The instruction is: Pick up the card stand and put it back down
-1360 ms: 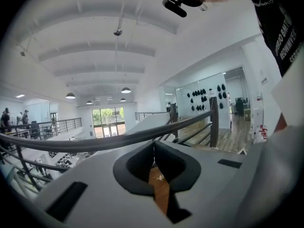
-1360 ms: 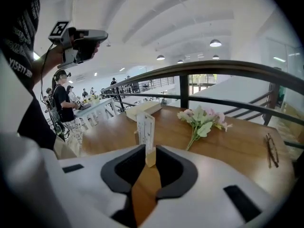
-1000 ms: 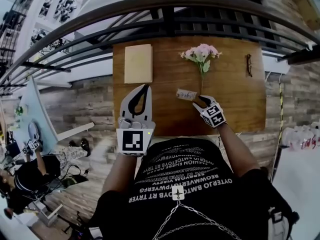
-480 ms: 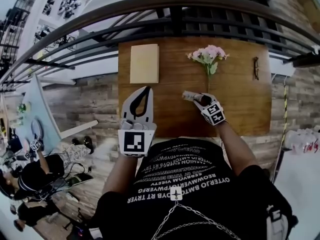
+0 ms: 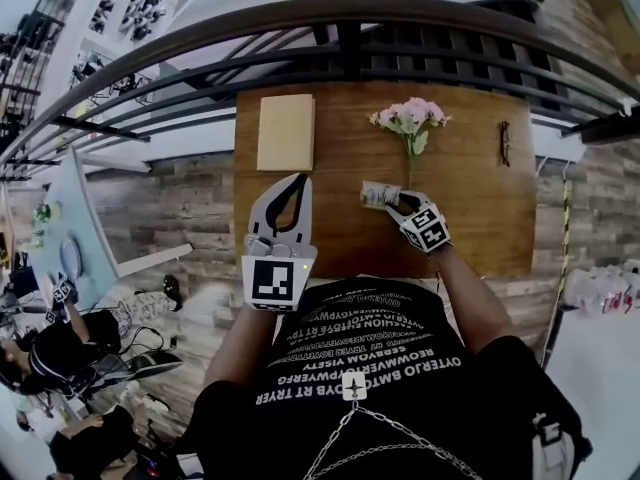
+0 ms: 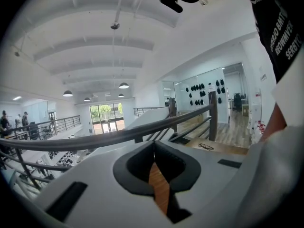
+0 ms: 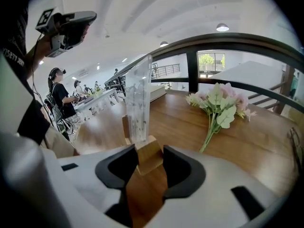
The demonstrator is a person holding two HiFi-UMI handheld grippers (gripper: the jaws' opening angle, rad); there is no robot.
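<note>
Right gripper pinching the wooden foot of the card stand, foot right between the jaws, just after closing in a little more. Tall clear part standing up past the jaws. Hard to tell if lifted or resting on the brown surface, around its middle. Left gripper shut with nothing in it, held apart on the left.

Likely trouble: only a small bit of the foot caught, so could slip or twist out. Tall and thin too, so could tip over if set down crooked or let go too soon.

Just beyond, to the right, pink flowers lying flat, stem pointing this way. Could get bumped by a swing that way. Farther off, a tan book and glasses, well apart. Nothing straight in the way. Dark railing at the back.
</note>
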